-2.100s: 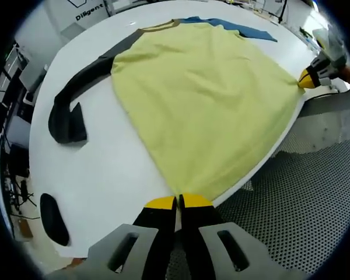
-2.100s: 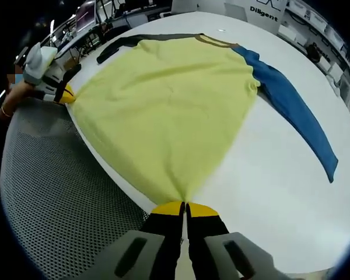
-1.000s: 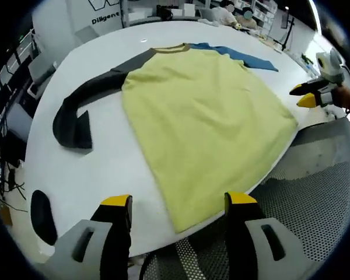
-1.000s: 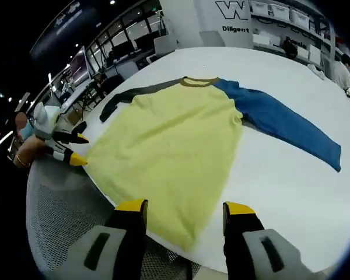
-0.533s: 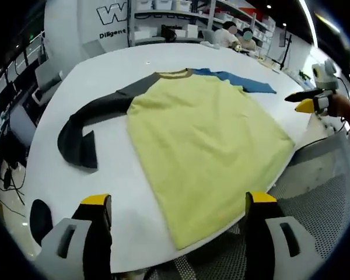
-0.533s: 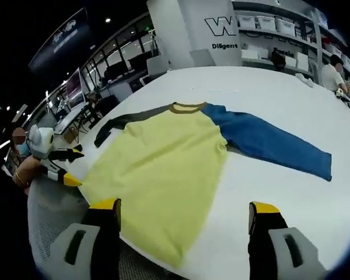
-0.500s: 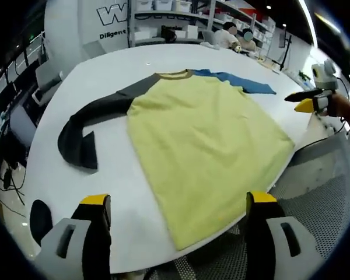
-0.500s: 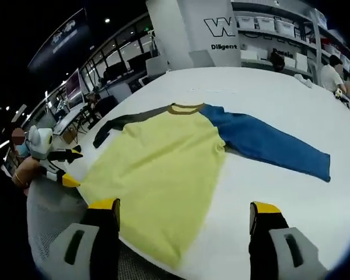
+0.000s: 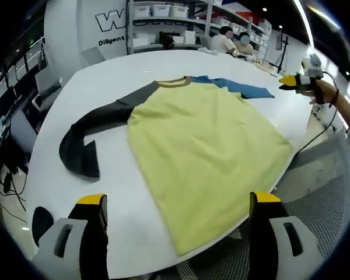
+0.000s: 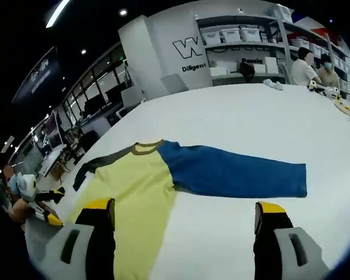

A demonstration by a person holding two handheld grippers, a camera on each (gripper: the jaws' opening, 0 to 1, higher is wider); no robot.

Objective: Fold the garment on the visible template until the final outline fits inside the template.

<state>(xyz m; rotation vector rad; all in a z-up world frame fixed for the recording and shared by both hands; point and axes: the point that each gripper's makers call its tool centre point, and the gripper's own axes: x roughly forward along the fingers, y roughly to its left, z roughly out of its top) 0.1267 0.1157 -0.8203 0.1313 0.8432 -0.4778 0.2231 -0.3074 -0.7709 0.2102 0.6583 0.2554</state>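
Note:
A long-sleeved shirt with a yellow body (image 9: 204, 140) lies flat on the white table (image 9: 105, 76), its hem hanging over the near edge. Its grey sleeve (image 9: 84, 131) bends back on itself at the left; its blue sleeve (image 10: 233, 174) stretches straight out to the right. The yellow body (image 10: 134, 198) and brown collar (image 10: 144, 147) also show in the right gripper view. My left gripper (image 9: 175, 210) hangs open above the hem, holding nothing. My right gripper (image 10: 184, 216) is open over the table near the blue sleeve. The right gripper (image 9: 293, 80) appears far right in the left gripper view, the left gripper (image 10: 46, 207) far left in the right.
A perforated grey floor mat (image 9: 321, 204) lies beyond the table's near edge. A dark oval patch (image 9: 42, 219) marks the table at the lower left. Shelves with white bins (image 10: 245, 41) and seated people (image 10: 312, 64) are at the back of the room.
Both grippers let go of the hem corners, opened wide and lifted away. The right gripper has swung toward the blue sleeve; the shirt lies still.

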